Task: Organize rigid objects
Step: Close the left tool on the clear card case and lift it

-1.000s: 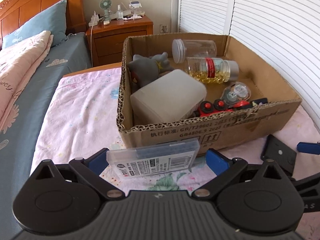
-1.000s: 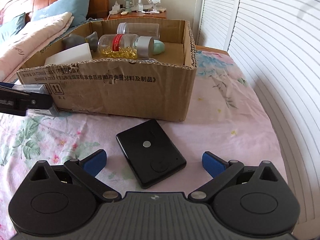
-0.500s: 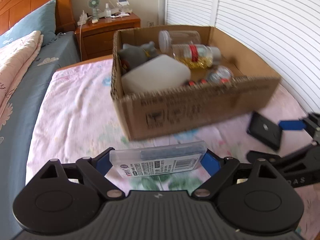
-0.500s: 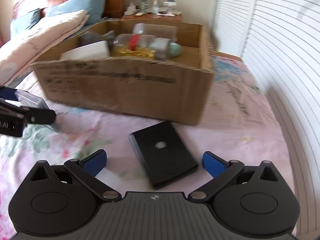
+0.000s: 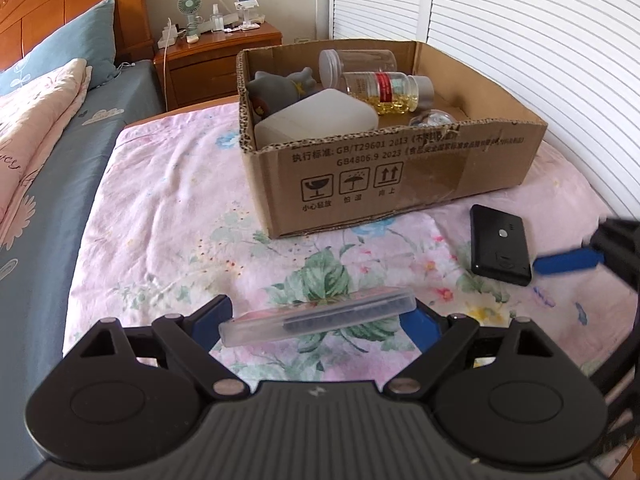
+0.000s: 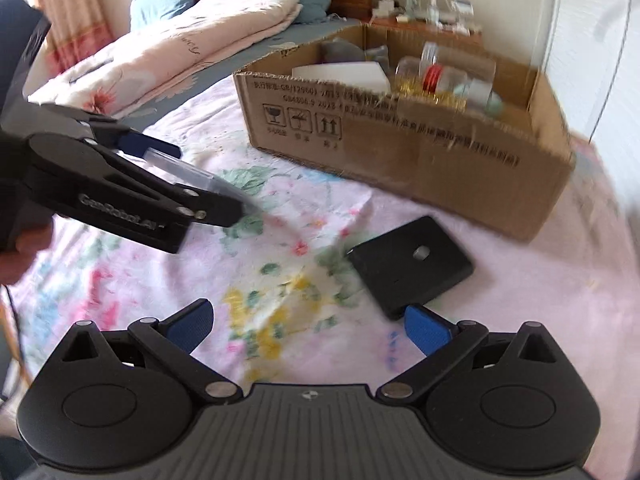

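Both grippers have drawn back from the box (image 5: 400, 176), which now lies farther off at twelve o'clock. Left gripper (image 5: 320, 322) stays clamped on the clear case (image 5: 320, 316), held above the floral sheet (image 5: 168, 216). Right gripper (image 6: 310, 326) has its jaws wide apart with nothing between them; the black device (image 6: 408, 268) lies flat at its one o'clock, touching the right fingertip (image 6: 426, 326), near the box front.

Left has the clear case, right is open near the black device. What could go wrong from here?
1. The clear plastic case is pinched only at its ends by the left gripper and sits tilted; it might twist out.
2. The right gripper is open, with one pad at a corner of the black device; closing could nudge it away.
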